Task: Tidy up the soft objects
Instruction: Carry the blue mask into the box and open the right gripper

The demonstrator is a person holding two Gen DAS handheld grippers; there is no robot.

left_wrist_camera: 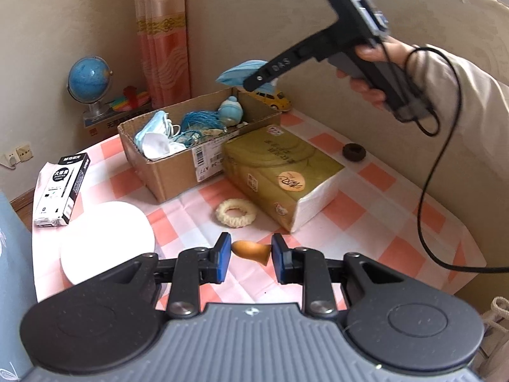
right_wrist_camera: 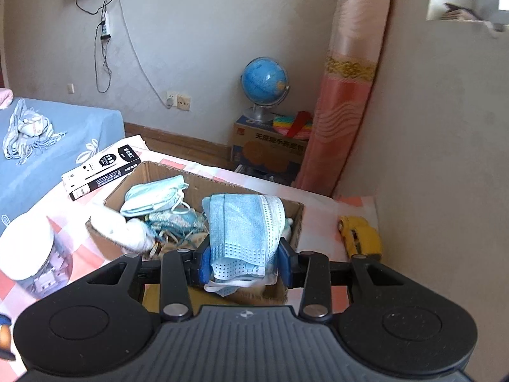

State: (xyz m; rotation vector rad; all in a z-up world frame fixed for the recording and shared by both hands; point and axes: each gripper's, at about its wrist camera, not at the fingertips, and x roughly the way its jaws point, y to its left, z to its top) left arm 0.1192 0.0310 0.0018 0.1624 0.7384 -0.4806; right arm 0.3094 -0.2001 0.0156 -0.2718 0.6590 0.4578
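Observation:
My left gripper is shut on a small tan cone-shaped soft piece, held above the checked tablecloth. My right gripper is shut on a folded blue face mask and holds it over the open cardboard box; it shows in the left wrist view above the box. The box holds masks, blue string and a small blue plush. A cream fuzzy ring lies on the cloth in front of the box.
A gold tissue pack lies right of the box. A white lidded jar and a black-and-white carton sit at the left. A dark ring and a yellow toy car are by the wall. A globe stands behind.

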